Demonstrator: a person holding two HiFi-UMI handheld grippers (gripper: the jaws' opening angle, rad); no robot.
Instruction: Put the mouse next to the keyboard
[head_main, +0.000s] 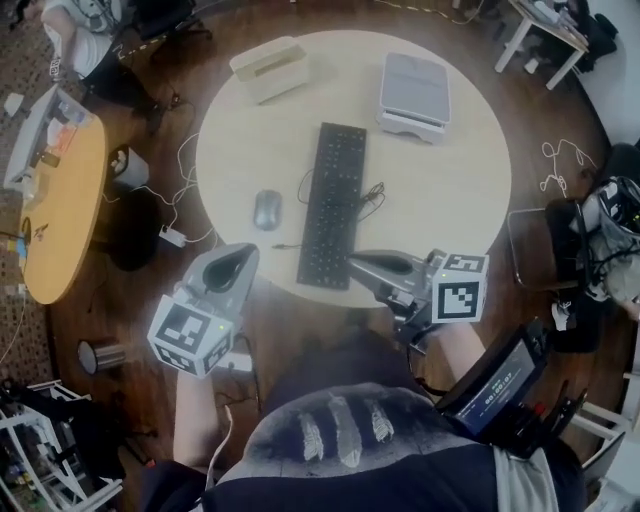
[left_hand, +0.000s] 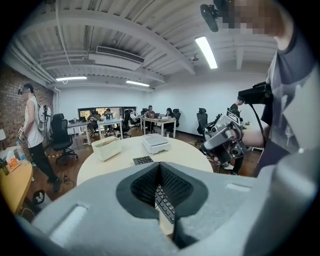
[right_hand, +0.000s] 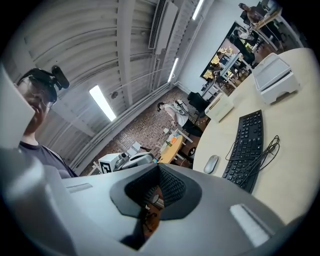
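A grey mouse (head_main: 267, 209) lies on the round pale table (head_main: 450, 200), just left of the black keyboard (head_main: 333, 203) and a small gap from it. My left gripper (head_main: 243, 257) hangs below the table's front-left edge, shut and empty. My right gripper (head_main: 358, 263) points left over the front edge by the keyboard's near end, also shut with nothing in it. In the left gripper view the closed jaws (left_hand: 160, 170) face the keyboard (left_hand: 144, 160), with the right gripper (left_hand: 227, 137) to the right. The right gripper view shows the mouse (right_hand: 211, 163) and keyboard (right_hand: 247, 145) beyond its closed jaws (right_hand: 159, 175).
A cream box (head_main: 270, 68) and a grey flat device (head_main: 414, 92) stand at the table's far side. The keyboard's cable (head_main: 370, 195) curls to its right. A wooden side table (head_main: 65, 200) is at the left, a chair (head_main: 560, 240) at the right. Cords lie on the floor.
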